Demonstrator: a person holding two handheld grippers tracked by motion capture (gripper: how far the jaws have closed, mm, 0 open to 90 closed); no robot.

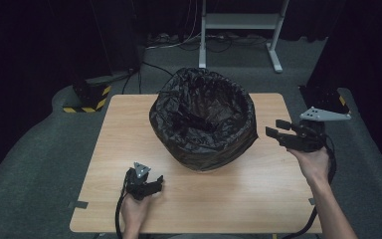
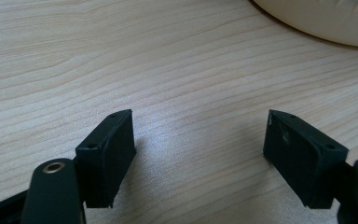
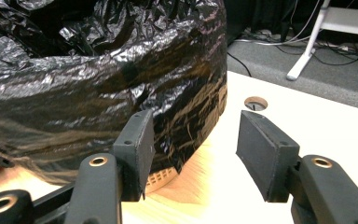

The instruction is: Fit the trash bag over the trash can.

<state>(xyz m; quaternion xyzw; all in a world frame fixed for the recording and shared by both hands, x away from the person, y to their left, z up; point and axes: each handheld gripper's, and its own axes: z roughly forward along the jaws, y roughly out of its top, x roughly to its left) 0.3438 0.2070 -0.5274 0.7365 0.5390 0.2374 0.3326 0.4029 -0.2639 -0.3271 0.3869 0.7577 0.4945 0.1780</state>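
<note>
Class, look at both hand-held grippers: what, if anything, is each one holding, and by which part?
Nothing is held. The left hand-held gripper stands open over bare table; the right hand-held gripper stands open beside the black bag-lined basket, apart from it.

The bag (image 1: 202,119) covers nearly the whole bin, just a strip of pale lattice wall (image 3: 161,177) peeks out under it in the right gripper view, and the inside is too dark to make out. In the left gripper view a pale curved thing (image 2: 321,18) is cut off by the top edge, blurry, can't tell what it is
</note>
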